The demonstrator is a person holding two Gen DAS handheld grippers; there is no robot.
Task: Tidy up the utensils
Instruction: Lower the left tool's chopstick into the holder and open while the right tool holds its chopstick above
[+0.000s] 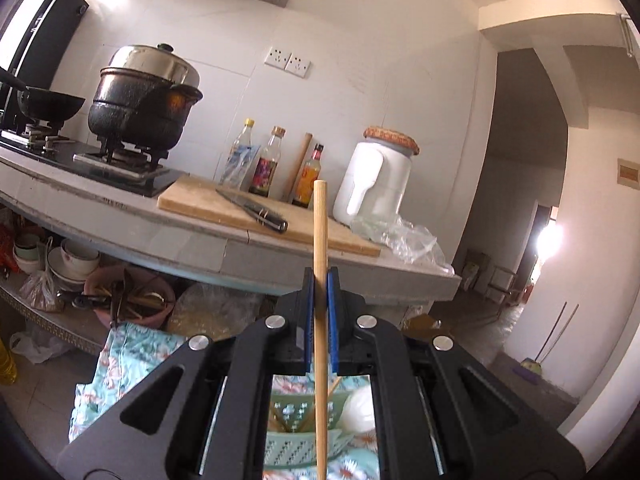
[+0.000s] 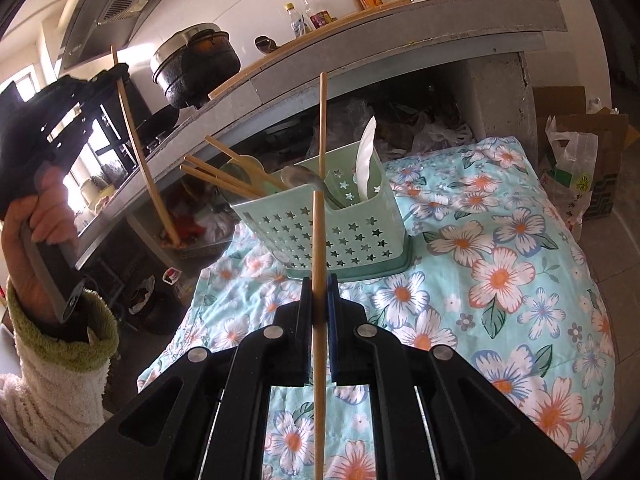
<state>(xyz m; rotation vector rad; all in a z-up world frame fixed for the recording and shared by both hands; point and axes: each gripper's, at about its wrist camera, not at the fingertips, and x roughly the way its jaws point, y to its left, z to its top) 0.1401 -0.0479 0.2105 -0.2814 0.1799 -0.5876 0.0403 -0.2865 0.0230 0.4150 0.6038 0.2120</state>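
Observation:
My left gripper (image 1: 320,280) is shut on a wooden chopstick (image 1: 320,224) that stands upright across the view. The pale green star-pierced utensil holder (image 1: 294,436) shows below it, between the gripper's arms. My right gripper (image 2: 319,284) is shut on a second chopstick (image 2: 318,236), just in front of the holder (image 2: 320,236), which stands on a floral cloth (image 2: 500,272). The holder contains several chopsticks (image 2: 224,178), a metal spoon (image 2: 300,178) and a white spoon (image 2: 366,152). At upper left in the right wrist view, a hand holds the left gripper (image 2: 116,70) raised with its chopstick (image 2: 140,160).
A grey counter (image 1: 192,236) carries a cutting board (image 1: 208,204) with a knife (image 1: 256,210), bottles (image 1: 266,168), a white jug (image 1: 376,184) and a black pot (image 1: 144,108) on a stove. Bowls (image 1: 76,260) sit on the shelf beneath. Bags and boxes (image 2: 576,168) stand right of the cloth.

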